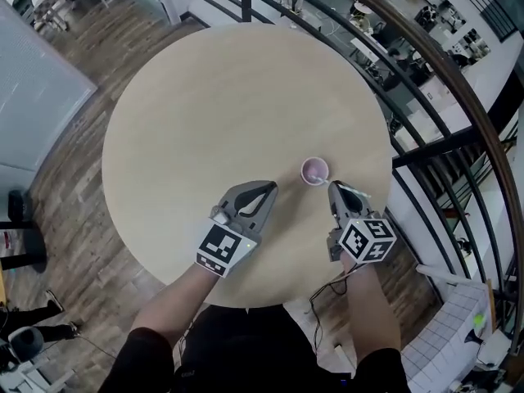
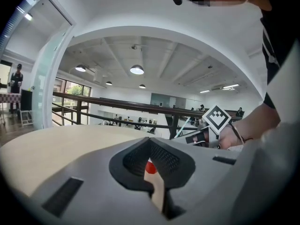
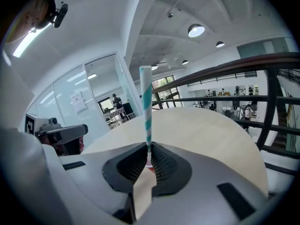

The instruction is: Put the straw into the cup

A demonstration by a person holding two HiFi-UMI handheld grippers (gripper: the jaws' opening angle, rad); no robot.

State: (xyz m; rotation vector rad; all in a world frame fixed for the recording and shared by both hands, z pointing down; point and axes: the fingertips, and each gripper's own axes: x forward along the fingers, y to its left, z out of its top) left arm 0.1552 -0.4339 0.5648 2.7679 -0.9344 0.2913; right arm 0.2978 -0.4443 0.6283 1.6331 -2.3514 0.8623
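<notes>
You are pinching the teal-and-white striped straw in your right tongs. The pads are closing nearly together on its lower end, and in the right gripper view it is sticking straight up out of them. These tongs are hovering just beside the pink cup, which is sitting on the round surface toward its right edge. The straw is staying outside the cup. Your left tongs are pressing together on nothing, to the cup's left and apart from it.
</notes>
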